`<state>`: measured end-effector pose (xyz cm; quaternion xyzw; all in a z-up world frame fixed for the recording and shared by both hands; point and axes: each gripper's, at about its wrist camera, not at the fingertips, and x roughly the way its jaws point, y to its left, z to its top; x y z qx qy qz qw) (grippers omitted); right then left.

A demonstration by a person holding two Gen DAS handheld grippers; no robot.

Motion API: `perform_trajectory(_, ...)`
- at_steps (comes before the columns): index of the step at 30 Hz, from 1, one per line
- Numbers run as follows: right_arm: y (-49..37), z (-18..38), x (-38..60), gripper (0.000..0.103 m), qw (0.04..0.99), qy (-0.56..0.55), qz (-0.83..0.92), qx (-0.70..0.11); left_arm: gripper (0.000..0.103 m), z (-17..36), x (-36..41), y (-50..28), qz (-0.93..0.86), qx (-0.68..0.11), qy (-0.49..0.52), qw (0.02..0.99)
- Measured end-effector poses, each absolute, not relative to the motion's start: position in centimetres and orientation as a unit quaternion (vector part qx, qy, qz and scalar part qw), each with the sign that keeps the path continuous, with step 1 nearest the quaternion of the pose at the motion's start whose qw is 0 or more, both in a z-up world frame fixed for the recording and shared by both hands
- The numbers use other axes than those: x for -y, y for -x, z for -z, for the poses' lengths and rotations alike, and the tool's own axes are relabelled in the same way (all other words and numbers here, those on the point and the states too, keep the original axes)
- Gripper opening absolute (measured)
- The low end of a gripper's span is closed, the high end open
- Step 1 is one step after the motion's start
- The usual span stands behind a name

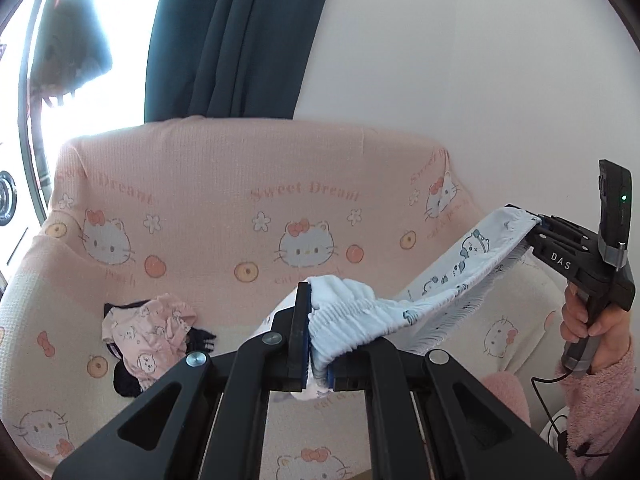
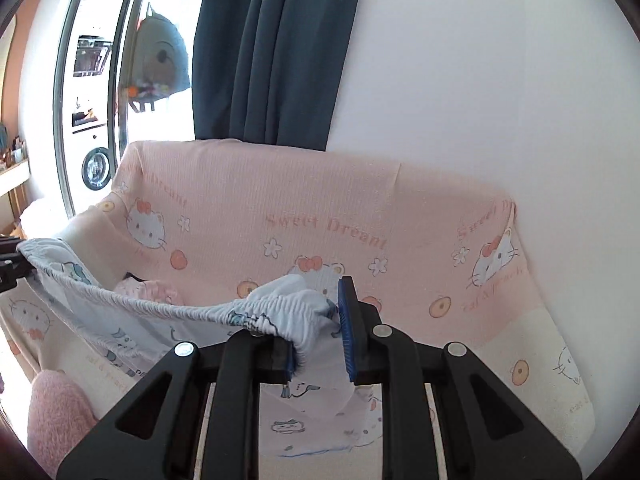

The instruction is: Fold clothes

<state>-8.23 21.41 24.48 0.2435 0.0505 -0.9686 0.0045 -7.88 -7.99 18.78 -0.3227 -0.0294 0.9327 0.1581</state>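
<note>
The shorts [image 1: 440,280] are light, soft printed cotton with a gathered elastic waistband. They hang in the air above the sofa [image 1: 224,184], stretched by the waistband between the two grippers. The cloth is limp and will sag and drape wherever it is unsupported; the waistband between the grips already dips in a shallow curve, and the legs fall loose below toward the seat. It is not fragile and hardly slippery, though thin fabric can creep out of a light pinch. The waistband is the best place to hold, since the bunched elastic gives the pads something thick to bite on, and the two ends of it keep the garment square for folding.

On the left of the seat, a pile [image 1: 148,336] of pink and dark clothes lies well apart from the shorts.

The left gripper [image 1: 316,344] has its jaws nearly together, clamped on one end of the waistband, with white gathered cloth bulging above the blue pads.

The right gripper [image 2: 320,344] grips the other end. Its jaws stand a little wider, and the bunched waistband fills the gap between them. In the left view a hand [image 1: 588,320] in a fluffy pink sleeve [image 1: 600,408] holds this gripper by its handle.
</note>
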Motion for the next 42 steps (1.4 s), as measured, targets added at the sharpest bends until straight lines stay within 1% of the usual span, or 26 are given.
perform_trajectory(2, 7.3, -22.1, -21.2, 0.016, 0.016, -0.273, 0.961, -0.044, 0.006, -13.5, 8.3, 7.8, -0.907, 0.047, 0.389, 0.153)
perform_trajectory(3, 6.7, -19.5, -21.1, 0.016, 0.020, -0.301, 0.953, -0.040, 0.006, -10.4, 8.5, 7.8, -0.890, 0.057, 0.426, 0.150)
perform_trajectory(5, 5.6, -14.0, -20.9, 0.016, 0.030, -0.361, 0.932, -0.033, 0.006, -4.3, 8.8, 7.7, -0.852, 0.077, 0.497, 0.144)
perform_trajectory(9, 3.7, -1.1, -21.7, 0.016, 0.037, -0.512, 0.857, 0.040, 0.007, 4.5, 8.0, 6.6, -0.791, 0.087, 0.591, 0.132)
perform_trajectory(11, 2.5, 2.7, -21.8, 0.016, 0.031, -0.549, 0.833, 0.056, 0.012, 8.8, 7.5, 6.0, -0.758, 0.090, 0.634, 0.126)
perform_trajectory(13, 2.2, 3.5, -21.6, 0.016, 0.038, -0.554, 0.829, 0.063, 0.018, 10.5, 6.9, 5.6, -0.749, 0.062, 0.650, 0.109)
perform_trajectory(14, 2.0, 3.9, -21.5, 0.016, 0.042, -0.556, 0.827, 0.067, 0.022, 10.7, 6.6, 5.6, -0.751, 0.046, 0.651, 0.106)
perform_trajectory(17, 2.6, 2.8, -20.8, 0.016, 0.044, -0.539, 0.839, 0.049, 0.028, 10.4, 5.7, 5.4, -0.760, -0.001, 0.641, 0.108)
perform_trajectory(18, 2.8, 2.5, -20.6, 0.016, 0.047, -0.536, 0.842, 0.048, 0.031, 10.0, 5.5, 5.4, -0.763, -0.013, 0.635, 0.117)
perform_trajectory(19, 3.0, 2.1, -20.5, 0.016, 0.051, -0.533, 0.843, 0.049, 0.035, 9.6, 5.2, 5.4, -0.767, -0.025, 0.628, 0.127)
perform_trajectory(20, 3.2, 1.8, -20.4, 0.016, 0.054, -0.529, 0.845, 0.050, 0.037, 9.2, 4.9, 5.3, -0.771, -0.034, 0.620, 0.139)
perform_trajectory(25, 3.8, 0.3, -19.6, 0.017, 0.071, -0.516, 0.852, 0.051, 0.039, 7.6, 2.8, 4.8, -0.782, -0.079, 0.585, 0.200)
perform_trajectory(29, 3.9, -0.9, -19.1, 0.017, 0.079, -0.503, 0.859, 0.055, 0.039, 8.2, 0.0, 4.9, -0.782, -0.125, 0.572, 0.214)
perform_trajectory(30, 4.0, -1.2, -19.0, 0.017, 0.081, -0.501, 0.860, 0.054, 0.036, 8.2, -0.5, 5.1, -0.786, -0.132, 0.567, 0.209)
perform_trajectory(31, 4.0, -1.4, -19.0, 0.017, 0.082, -0.499, 0.861, 0.053, 0.007, 8.0, -0.8, 5.2, -0.792, -0.137, 0.560, 0.202)
perform_trajectory(32, 3.9, -1.4, -18.9, 0.018, 0.080, -0.498, 0.862, 0.045, 0.004, 7.6, -1.0, 5.4, -0.800, -0.137, 0.551, 0.191)
perform_trajectory(37, 3.6, 0.7, -19.1, 0.020, 0.073, -0.527, 0.847, 0.017, 0.004, 2.7, 2.5, 6.8, -0.847, -0.058, 0.511, 0.136)
perform_trajectory(39, 3.4, 2.3, -19.0, 0.021, 0.079, -0.549, 0.832, 0.009, 0.004, 0.6, 4.1, 6.8, -0.856, -0.036, 0.500, 0.128)
perform_trajectory(40, 3.3, 3.1, -18.9, 0.023, 0.084, -0.559, 0.825, 0.006, 0.004, -0.4, 4.7, 6.6, -0.862, -0.028, 0.491, 0.123)
perform_trajectory(42, 3.0, 4.3, -17.9, 0.024, 0.099, -0.574, 0.813, -0.011, 0.004, -2.0, 5.6, 6.1, -0.873, -0.024, 0.474, 0.111)
